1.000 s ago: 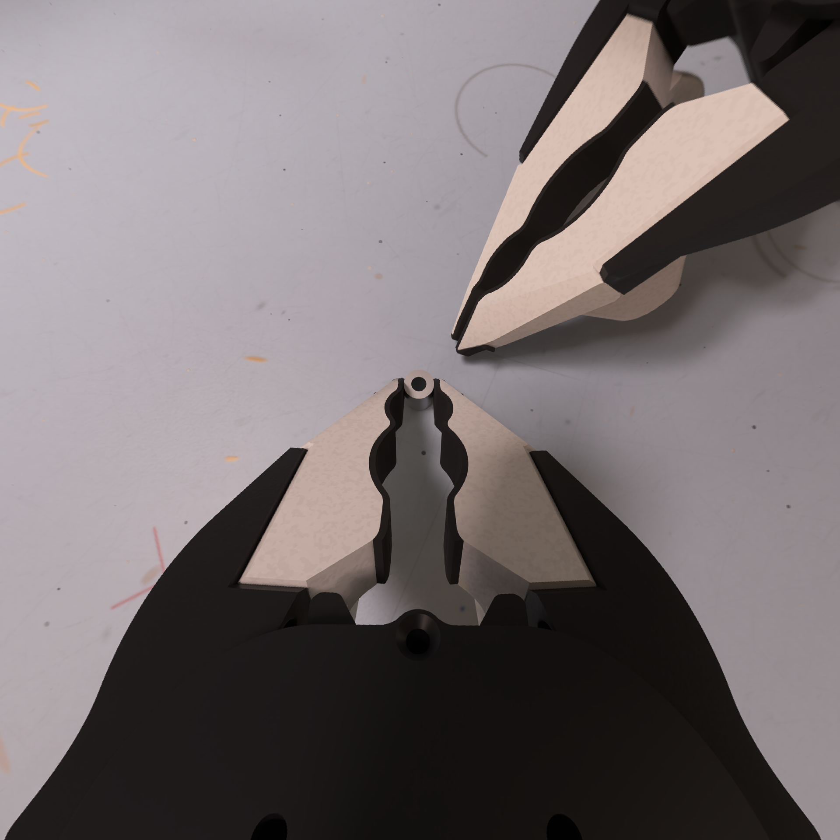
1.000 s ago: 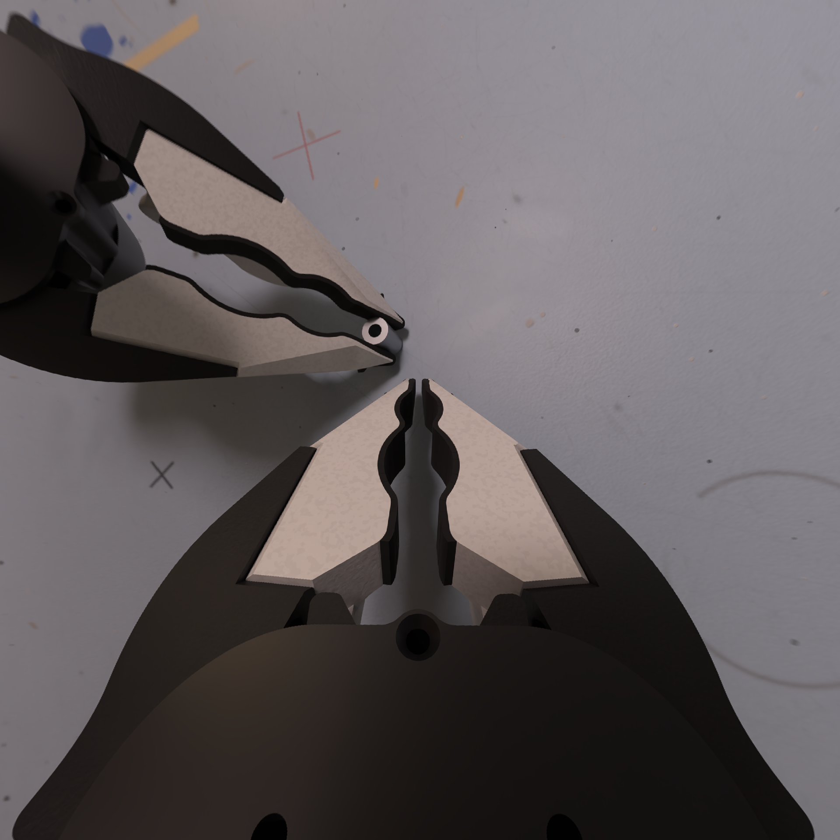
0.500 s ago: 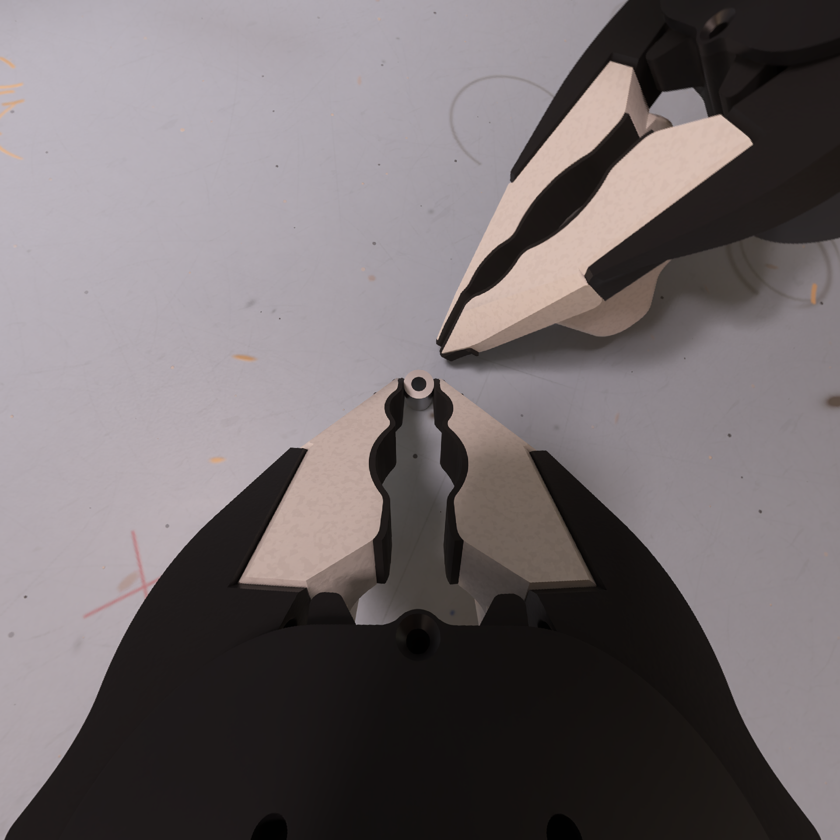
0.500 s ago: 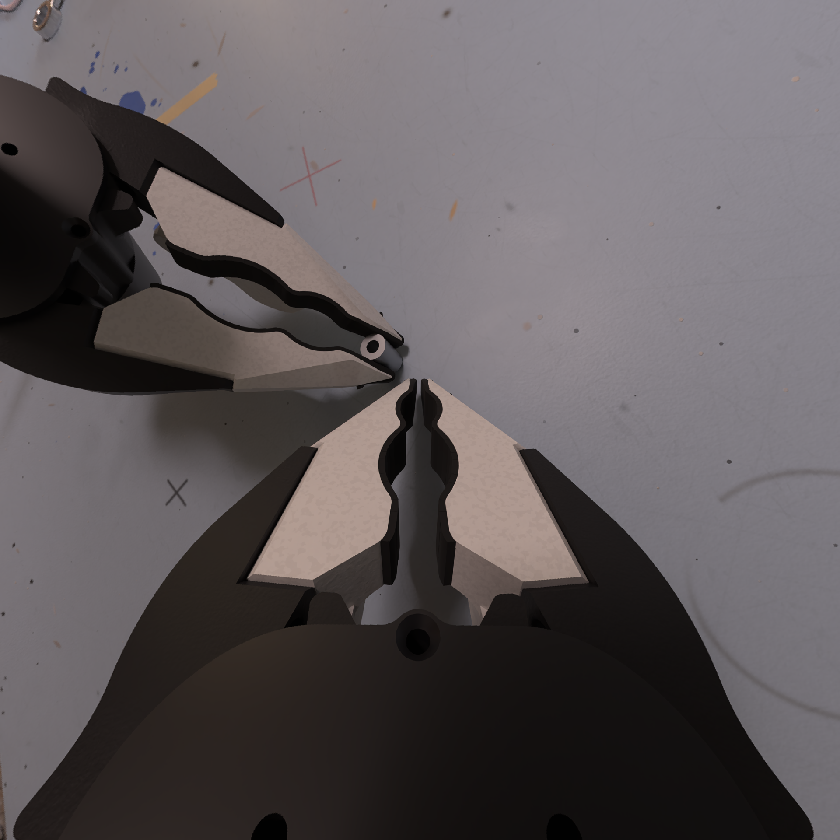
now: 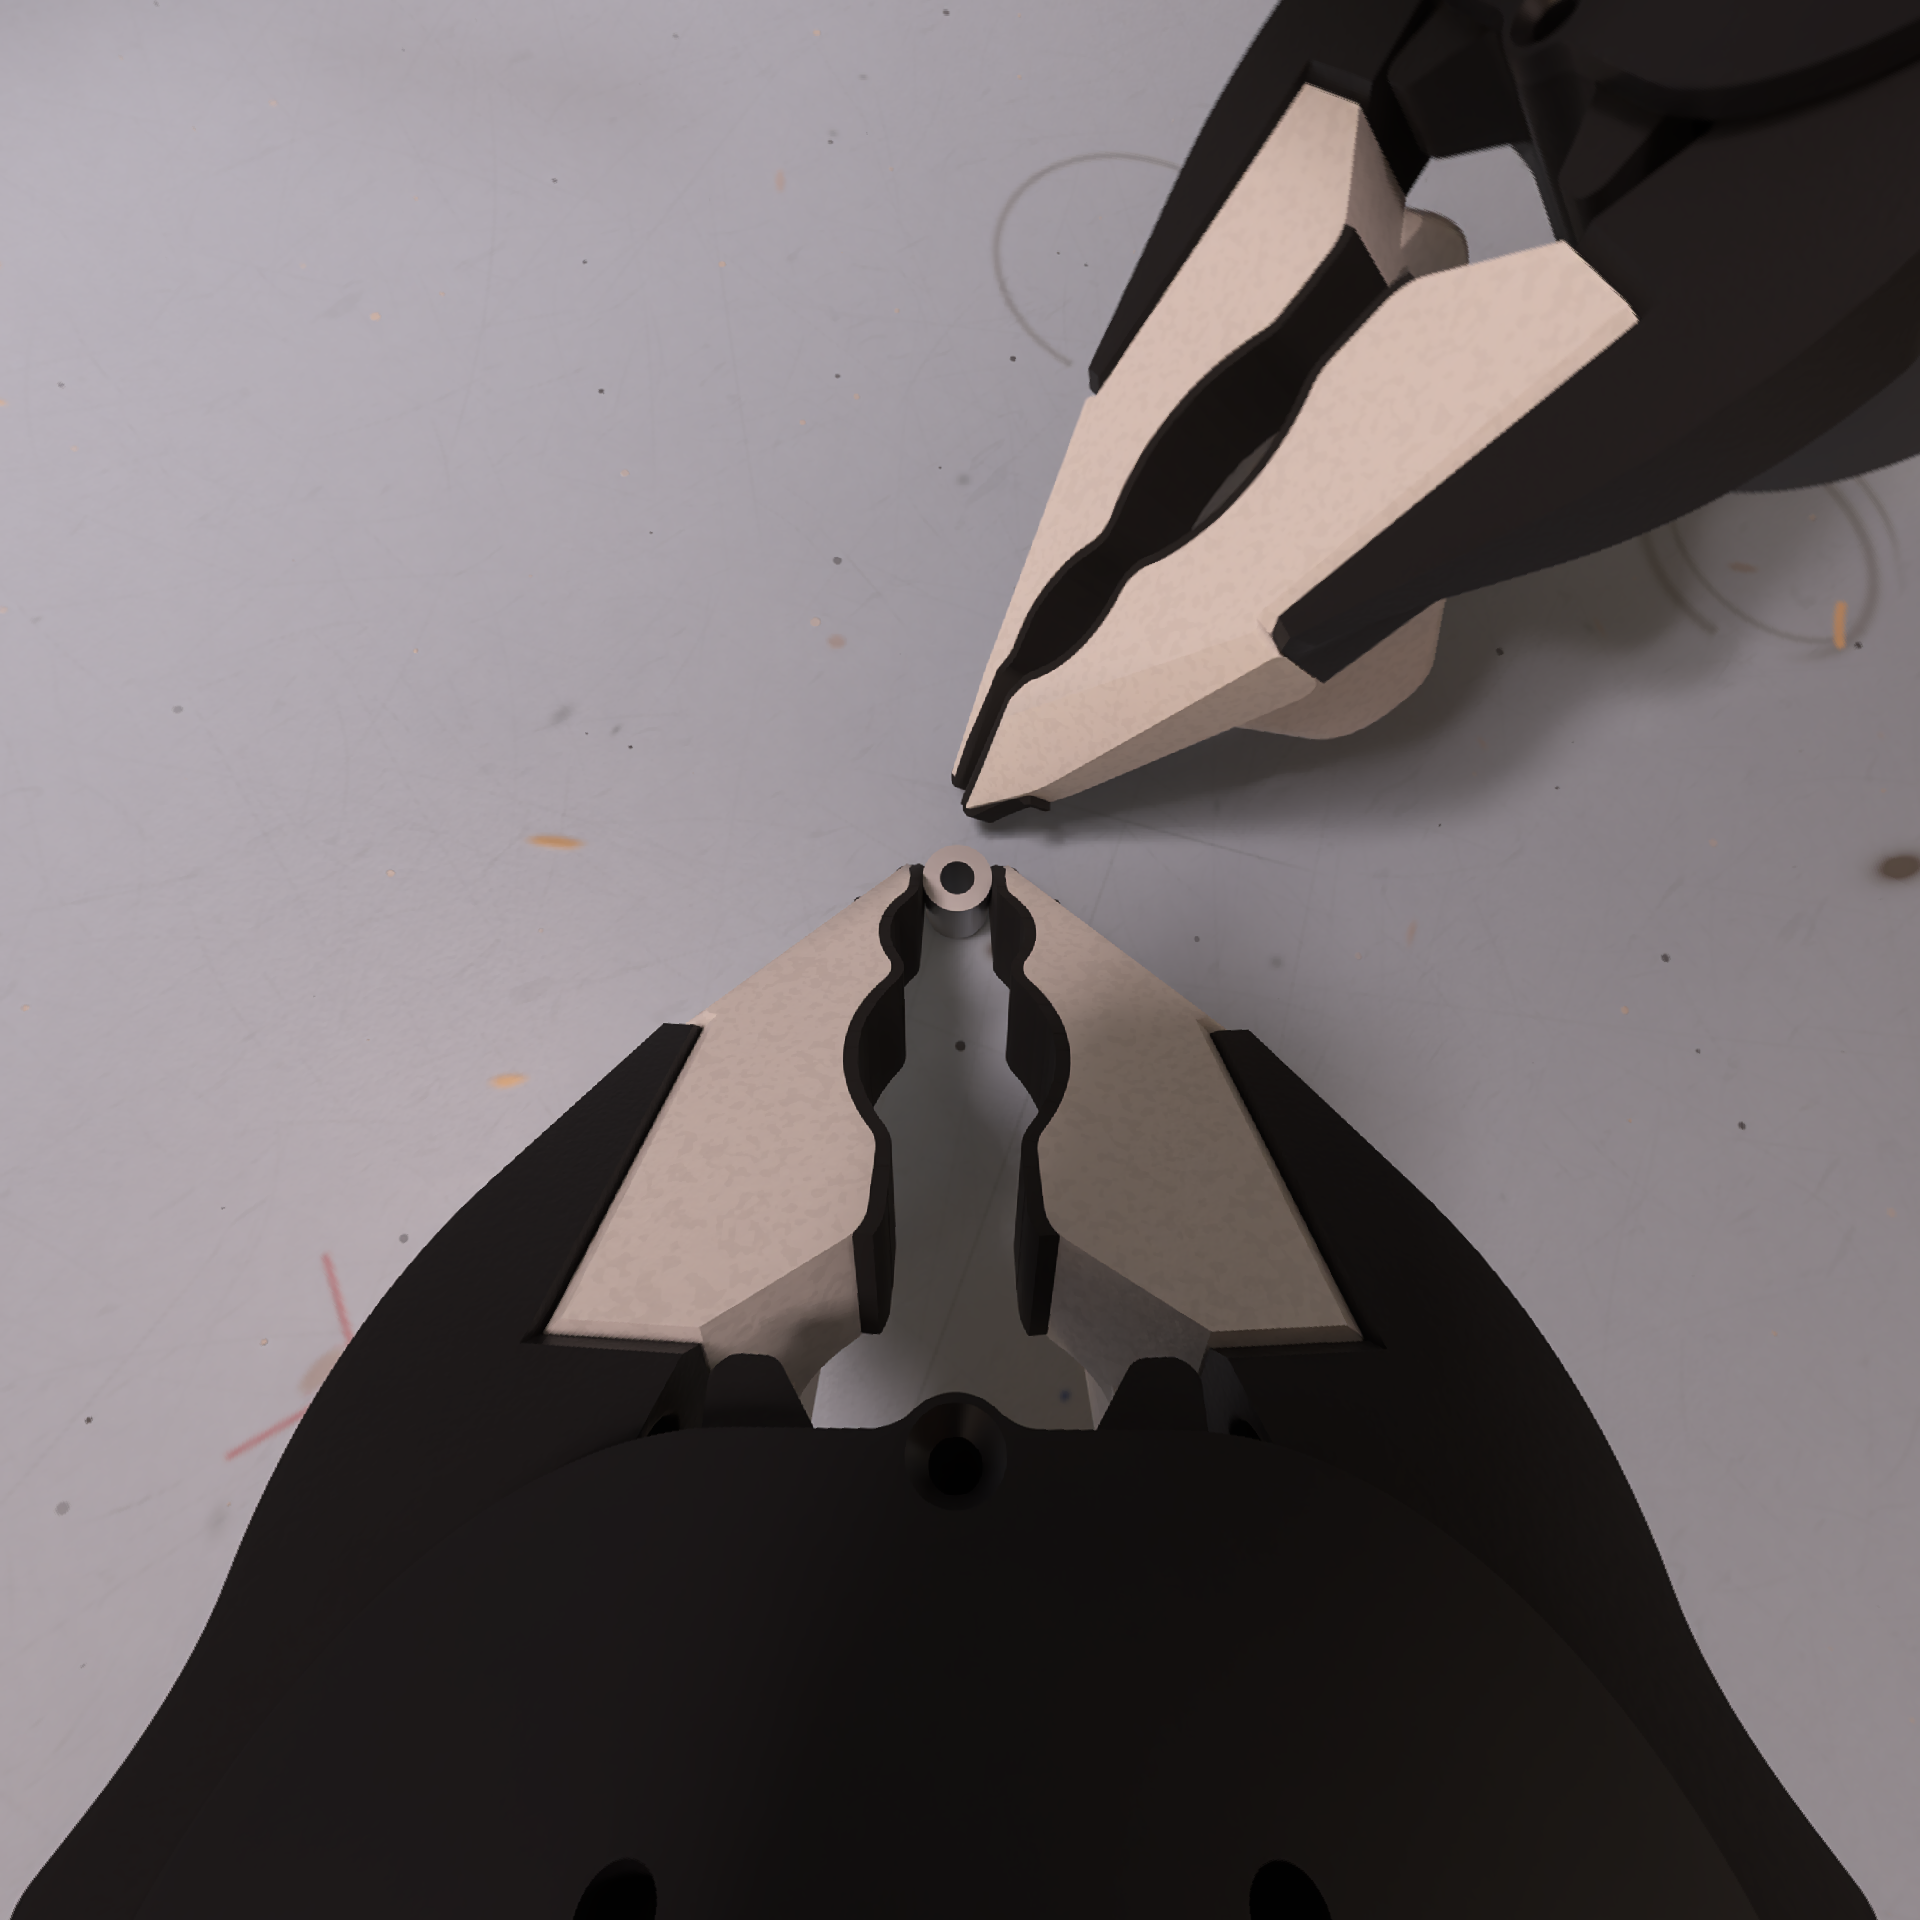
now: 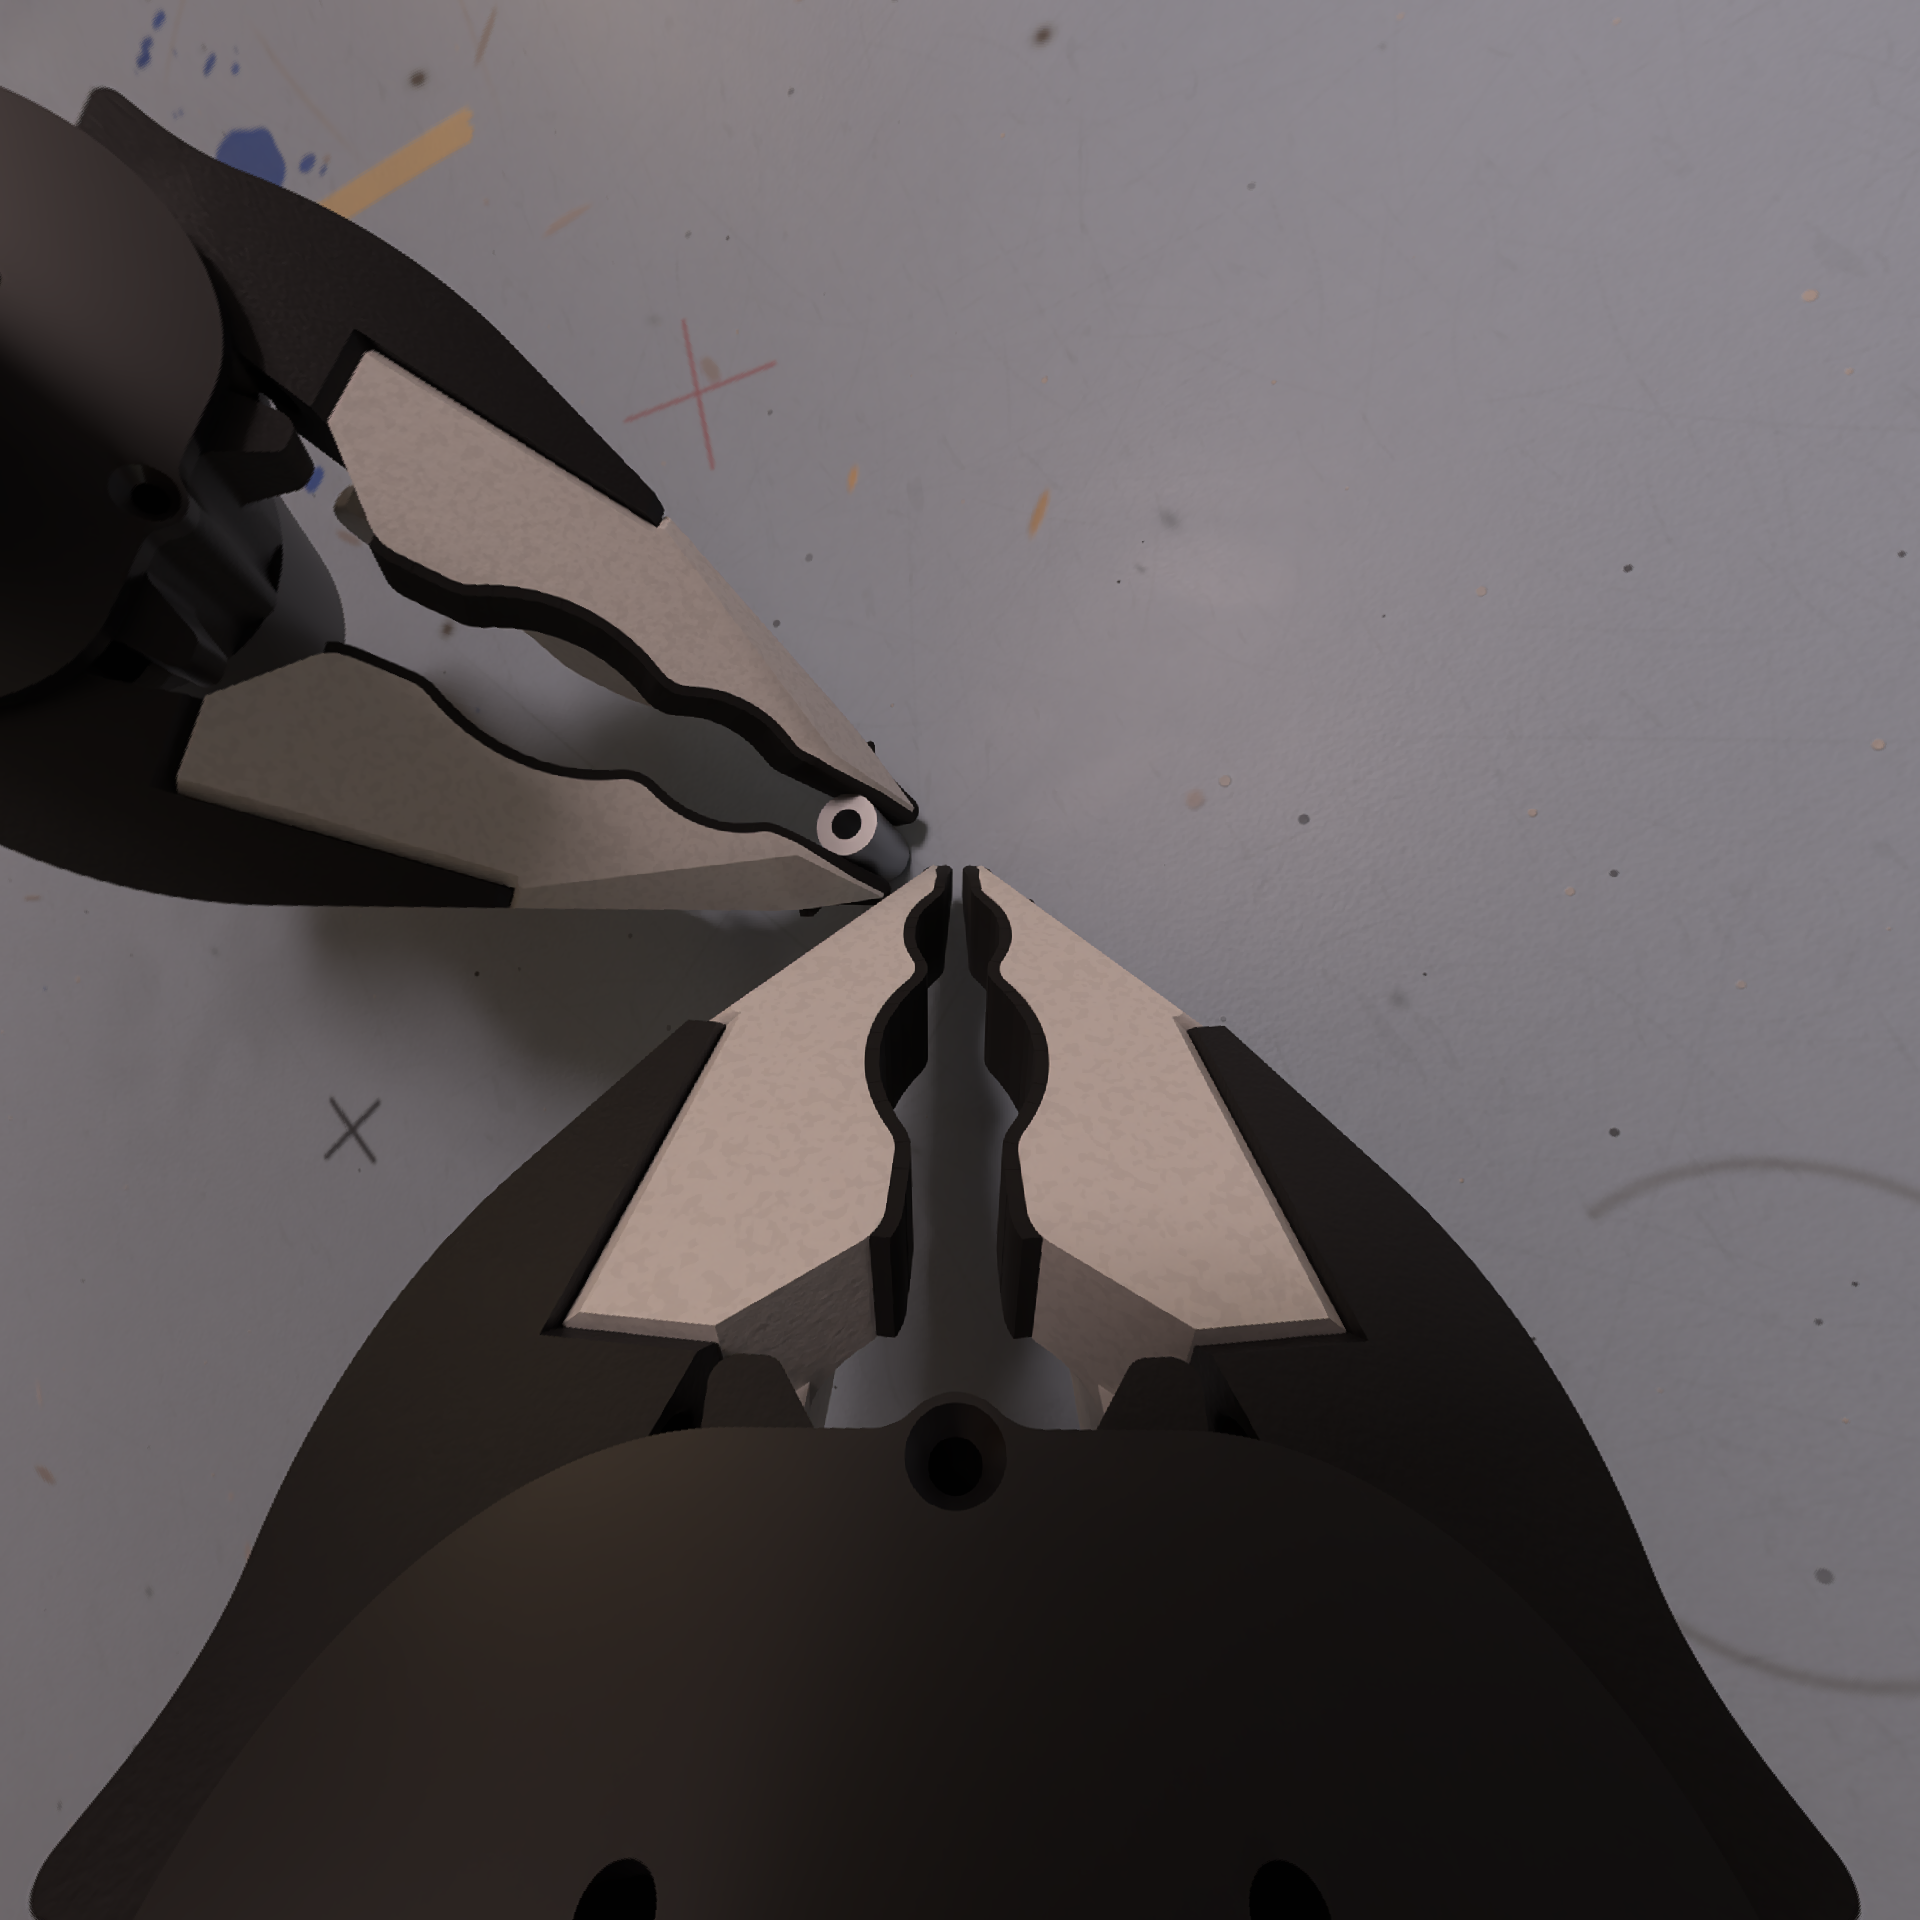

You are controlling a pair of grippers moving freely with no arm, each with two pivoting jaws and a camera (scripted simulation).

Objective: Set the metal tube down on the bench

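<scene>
Left wrist view first: the left gripper [image 5: 957, 883] has its two fingers pinched on a short metal tube [image 5: 957, 891], caught right at the very tips. The tube stands end-on to the camera, so its pale ring and dark bore face straight up at the lens. Behind the tips the scalloped inner edges bow apart, and grey bench [image 5: 416, 468] shows through the gap.

From the right wrist view, the same tube [image 6: 852, 826] pokes out of the left gripper [image 6: 883, 842], which reaches in from the upper left. I cannot tell whether the tube's lower end touches the surface or hangs just clear of it.

The right gripper [image 6: 957, 875] has its jaws drawn almost together with only a thin slit between the tips, and nothing sits in them. Its tips lie just beside the left gripper's tips, near but apart. In the left wrist view the right gripper [image 5: 982, 795] angles in from the upper right, tips pointing toward the tube.

Farther out, the bench [image 6: 1455, 520] is marked up: a red cross [image 6: 701, 393], a small dark cross [image 6: 351, 1130], blue paint splashes [image 6: 249, 151], an orange streak [image 6: 400, 161] and faint curved scratches [image 6: 1756, 1174].
</scene>
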